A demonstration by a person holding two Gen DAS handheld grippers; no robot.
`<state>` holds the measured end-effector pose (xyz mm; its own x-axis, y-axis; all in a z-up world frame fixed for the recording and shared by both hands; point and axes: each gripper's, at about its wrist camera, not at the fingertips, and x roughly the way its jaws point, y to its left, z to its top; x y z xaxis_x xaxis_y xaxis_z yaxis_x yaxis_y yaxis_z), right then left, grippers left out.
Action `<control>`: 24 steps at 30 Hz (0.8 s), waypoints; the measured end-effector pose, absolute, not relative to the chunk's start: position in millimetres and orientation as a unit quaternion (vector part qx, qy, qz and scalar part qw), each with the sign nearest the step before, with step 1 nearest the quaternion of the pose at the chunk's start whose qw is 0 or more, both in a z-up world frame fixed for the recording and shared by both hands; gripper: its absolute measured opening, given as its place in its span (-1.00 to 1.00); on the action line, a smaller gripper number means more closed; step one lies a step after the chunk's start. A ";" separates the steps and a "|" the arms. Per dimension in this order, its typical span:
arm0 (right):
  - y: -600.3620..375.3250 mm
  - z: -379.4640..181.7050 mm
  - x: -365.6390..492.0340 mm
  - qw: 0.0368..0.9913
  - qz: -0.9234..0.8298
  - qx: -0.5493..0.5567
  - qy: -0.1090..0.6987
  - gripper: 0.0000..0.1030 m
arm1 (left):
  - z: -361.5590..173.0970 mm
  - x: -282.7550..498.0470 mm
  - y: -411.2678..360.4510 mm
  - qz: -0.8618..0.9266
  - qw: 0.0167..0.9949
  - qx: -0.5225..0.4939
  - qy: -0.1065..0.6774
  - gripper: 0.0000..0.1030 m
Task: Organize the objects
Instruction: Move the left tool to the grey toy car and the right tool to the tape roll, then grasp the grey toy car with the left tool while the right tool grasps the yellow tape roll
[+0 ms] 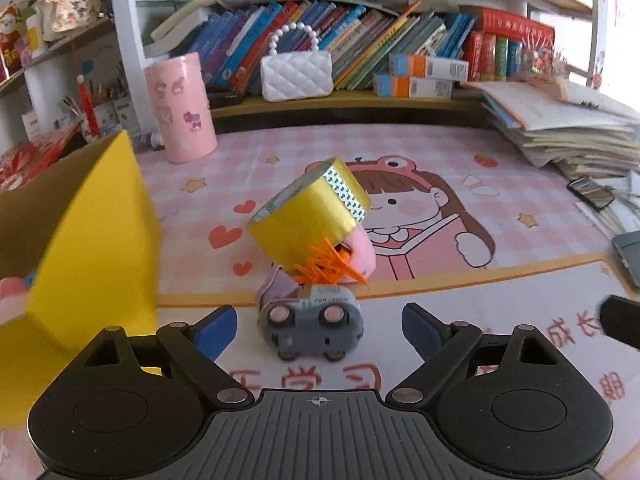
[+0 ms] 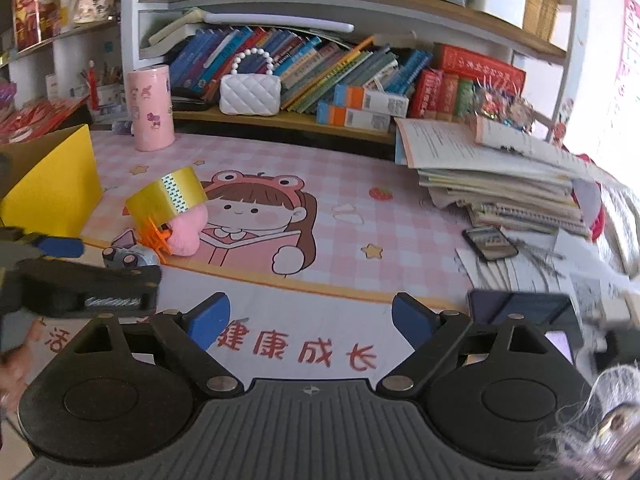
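Both hand-held grippers are hovering low over the pink checked desk mat with the cartoon girl print (image 2: 360, 216), pointing toward the white bookshelf packed with leaning books (image 2: 304, 60).

The left gripper (image 1: 318, 328) is sitting level, its blue-padded fingers (image 1: 216, 326) spread wide apart and gripping nothing. The small grey-and-lilac toy car (image 1: 312, 326) is lying on the mat between those open fingers, just ahead of the tips, touching neither pad.

Directly behind the car, and touching it, the other items are piled up. The roll of shiny yellow packing tape (image 1: 308, 220) is tilting toward the bookshelf, propped on the fluffy pink plush ball (image 1: 360, 254) and the orange plastic claw clip (image 1: 328, 266). The clip is wedged between tape and car.

Left of the car, the open yellow cardboard box (image 1: 92, 236) is standing near the mat's edge. Further behind the car, well apart, the pink sticker-covered cylinder (image 1: 180, 108) is standing upright.

The right gripper (image 2: 310, 320) is holding level to the right of the car, fingers (image 2: 412, 320) equally wide apart, with only bare mat between them. From its camera the left gripper's body is showing at the left edge, beside the car (image 2: 128, 258), with the tape roll (image 2: 168, 198) leaning just beyond.
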<state>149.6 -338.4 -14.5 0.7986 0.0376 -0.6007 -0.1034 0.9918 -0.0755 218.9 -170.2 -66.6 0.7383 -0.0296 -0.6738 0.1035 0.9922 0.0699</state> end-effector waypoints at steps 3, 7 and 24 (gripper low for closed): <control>-344.9 -14.2 152.0 0.947 0.040 -0.054 0.313 0.73 | -74.5 228.9 -172.5 -0.028 0.928 0.058 0.367 0.76; -353.5 -15.2 156.3 0.946 0.033 -0.050 0.317 0.73 | -81.6 239.5 -173.0 -0.019 0.924 0.061 0.378 0.63; -323.8 -24.4 205.2 0.938 0.117 -0.032 0.324 0.75 | -43.7 171.3 -134.3 -0.046 0.920 -0.020 0.389 0.29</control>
